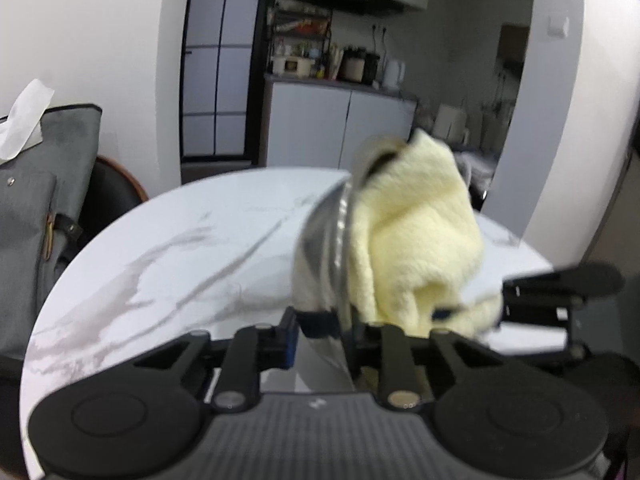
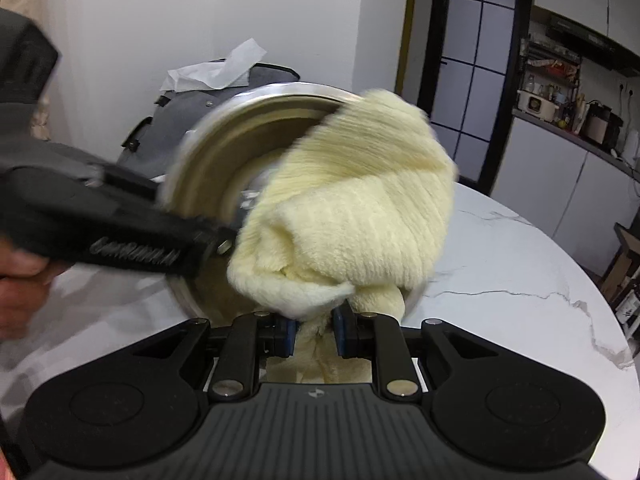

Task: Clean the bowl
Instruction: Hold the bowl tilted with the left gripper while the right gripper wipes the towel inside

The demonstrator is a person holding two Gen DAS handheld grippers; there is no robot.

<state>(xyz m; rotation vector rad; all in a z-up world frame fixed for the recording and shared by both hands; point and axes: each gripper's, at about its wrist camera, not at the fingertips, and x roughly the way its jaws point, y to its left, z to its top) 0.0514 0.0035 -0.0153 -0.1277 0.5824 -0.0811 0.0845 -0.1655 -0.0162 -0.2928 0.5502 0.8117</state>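
Steel bowl tipped on edge above marble table, rim pinched by L gripper. Fluffy yellow cloth bunched inside; R gripper clamps cloth.

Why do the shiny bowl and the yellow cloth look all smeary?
Left wrist view: the bowl rim and cloth are streaked with motion blur, while the left gripper stays fairly sharp. Right wrist view: the bowl's rim and the cloth's top edge smear, and the fisheye lens bends the table edge.
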